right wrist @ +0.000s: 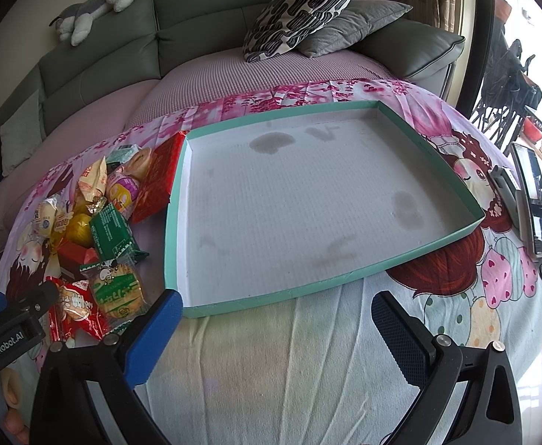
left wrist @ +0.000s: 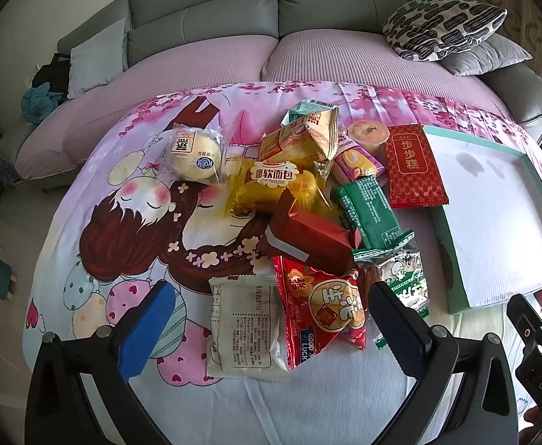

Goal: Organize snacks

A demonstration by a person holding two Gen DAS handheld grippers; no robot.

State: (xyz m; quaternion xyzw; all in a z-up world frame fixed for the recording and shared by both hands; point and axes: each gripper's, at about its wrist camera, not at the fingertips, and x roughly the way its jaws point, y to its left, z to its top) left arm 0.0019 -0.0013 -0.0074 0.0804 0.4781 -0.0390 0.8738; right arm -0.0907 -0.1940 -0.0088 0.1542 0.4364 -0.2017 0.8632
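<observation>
A pile of wrapped snacks lies on a cartoon-print cloth. Nearest my left gripper (left wrist: 271, 319) are a white packet (left wrist: 243, 330) and a red "Good Luck" packet (left wrist: 319, 311), lying between its wide-open fingers. Behind them lie a red box (left wrist: 308, 237), a green packet (left wrist: 369, 211), a yellow bread bag (left wrist: 271, 185), a round bun (left wrist: 193, 155) and a red flat pack (left wrist: 413, 165). A shallow teal-rimmed box (right wrist: 182, 311) with nothing in it sits right of the pile. My right gripper (right wrist: 274, 315) is open and empty just in front of the box's near edge.
A phone (right wrist: 536, 204) and a small device lie on the cloth at the far right. A grey sofa with patterned cushions (right wrist: 300, 11) runs behind the table. The left gripper shows at the right wrist view's left edge (right wrist: 7, 326).
</observation>
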